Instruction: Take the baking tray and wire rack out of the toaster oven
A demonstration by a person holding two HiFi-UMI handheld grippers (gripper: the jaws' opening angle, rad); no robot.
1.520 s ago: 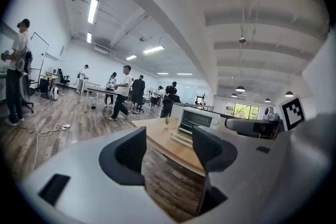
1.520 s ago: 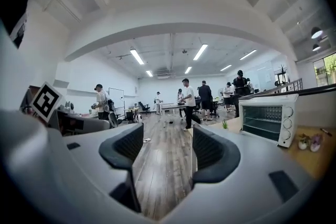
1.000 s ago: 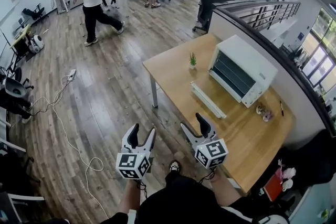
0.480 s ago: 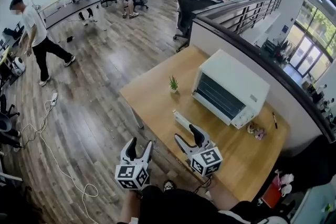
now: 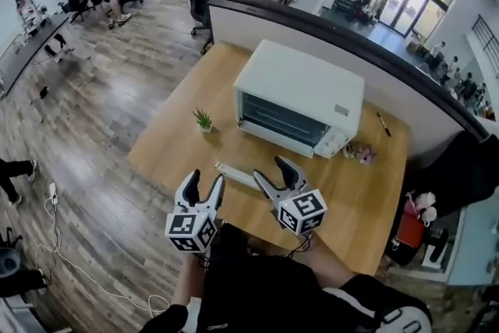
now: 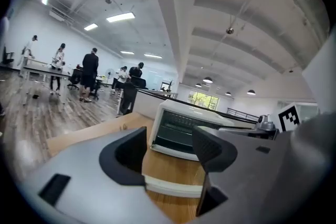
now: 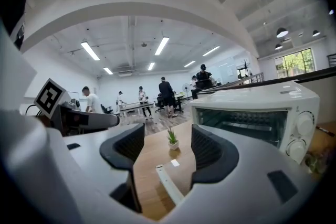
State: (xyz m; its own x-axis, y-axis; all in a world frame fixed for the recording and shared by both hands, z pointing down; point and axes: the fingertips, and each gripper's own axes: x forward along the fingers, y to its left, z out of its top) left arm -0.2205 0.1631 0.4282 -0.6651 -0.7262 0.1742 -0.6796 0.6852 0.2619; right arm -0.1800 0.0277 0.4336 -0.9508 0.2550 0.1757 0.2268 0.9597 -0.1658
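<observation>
Brought nearer the oven [image 5: 300, 101] at 12 o'clock are left gripper [image 5: 204, 182] and right gripper [image 5: 273, 168], jaws wide and empty, the right's just narrowed. Inside, tray and rack are presumed; the shut door [image 5: 281, 121] may be struck by hasty approach.

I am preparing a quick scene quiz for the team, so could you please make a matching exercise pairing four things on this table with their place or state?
Things:
1. toaster oven
2. potted plant
3. pen
4. white bar

Places or states:
A. lying flat near the near edge of the table
B. door shut, standing at the far side
C. left of the oven's front
D. right of the oven, beside the wall

Pairs: 1-B, 2-C, 3-D, 4-A
</observation>
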